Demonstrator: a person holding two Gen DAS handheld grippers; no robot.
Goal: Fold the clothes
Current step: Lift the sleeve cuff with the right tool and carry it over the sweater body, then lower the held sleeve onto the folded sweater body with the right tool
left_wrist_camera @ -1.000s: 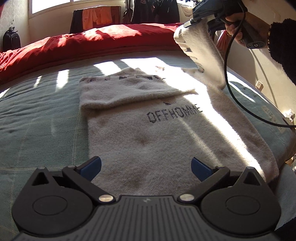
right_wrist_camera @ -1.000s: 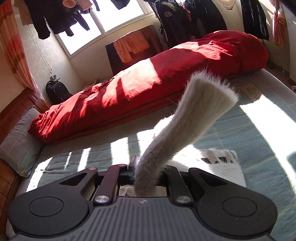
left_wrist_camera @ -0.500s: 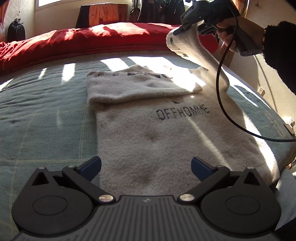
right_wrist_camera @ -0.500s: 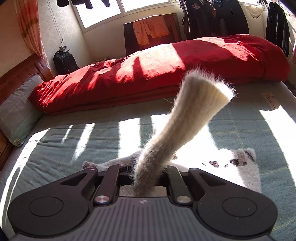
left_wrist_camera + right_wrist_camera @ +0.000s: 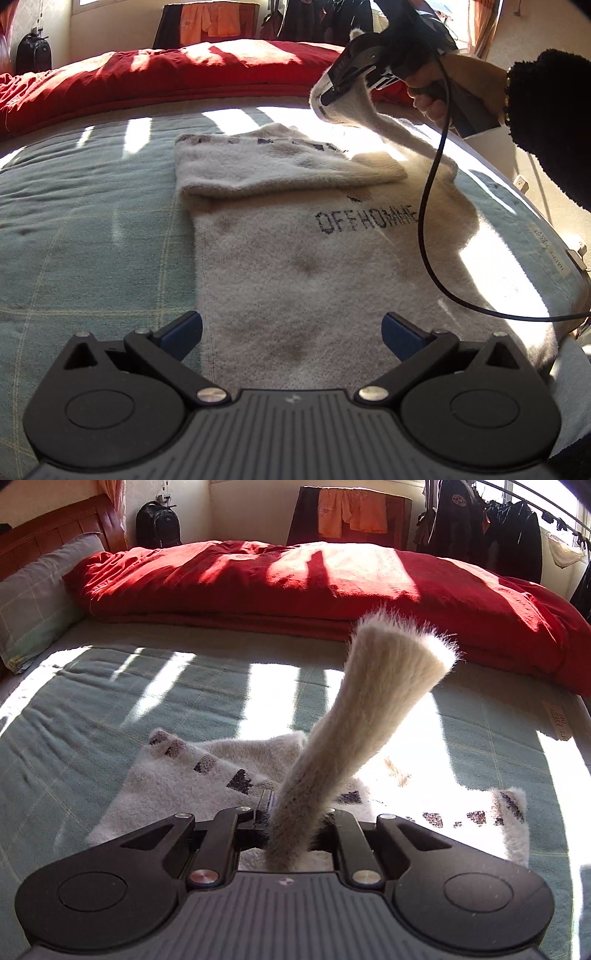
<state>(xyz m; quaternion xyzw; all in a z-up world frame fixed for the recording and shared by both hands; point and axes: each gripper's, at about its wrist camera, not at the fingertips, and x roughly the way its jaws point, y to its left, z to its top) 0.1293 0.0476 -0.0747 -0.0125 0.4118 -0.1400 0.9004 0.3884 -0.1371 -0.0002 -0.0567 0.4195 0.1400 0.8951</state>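
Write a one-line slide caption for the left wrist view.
Right gripper lifts sweater sleeve; left gripper hovers open.

sweater (image 5: 314, 258) flat on bed (image 5: 92, 229) | quilt (image 5: 147, 77) behind | pillow (image 5: 29, 602) left of quilt

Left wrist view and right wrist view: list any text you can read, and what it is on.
"OFFHOMME": dark letters across the cream sweater.
White label at the bed's right edge: printed, too blurred to read.
Tan label on the green sheet: print too small to read.
Round patch on a hanging black jacket: unreadable.
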